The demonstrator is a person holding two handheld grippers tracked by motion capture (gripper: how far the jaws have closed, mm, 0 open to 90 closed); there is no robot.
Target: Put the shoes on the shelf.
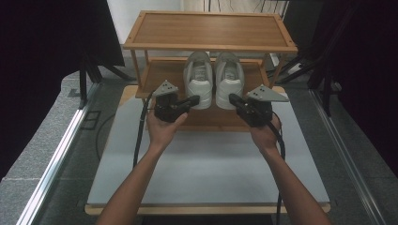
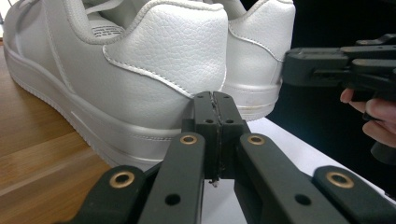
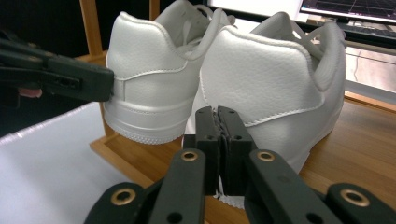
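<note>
Wooden rack point(image 1: 209, 47) is standing on grey table point(image 1: 206, 173) | white shoes point(image 1: 213, 77) are sitting side by side on lower shelf, heels facing person | left gripper point(image 1: 193, 99) is pointing at left heel, jaws closed, empty | right gripper point(image 1: 233, 98) is pointing at right heel, jaws together, empty

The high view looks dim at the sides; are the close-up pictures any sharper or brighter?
High view: soft, dark at both edges, the shoes brightest. Left gripper view: leather grain crisp, even light, black background at right. Right gripper view: heels sharp, the screen behind glaring and blurred.
</note>
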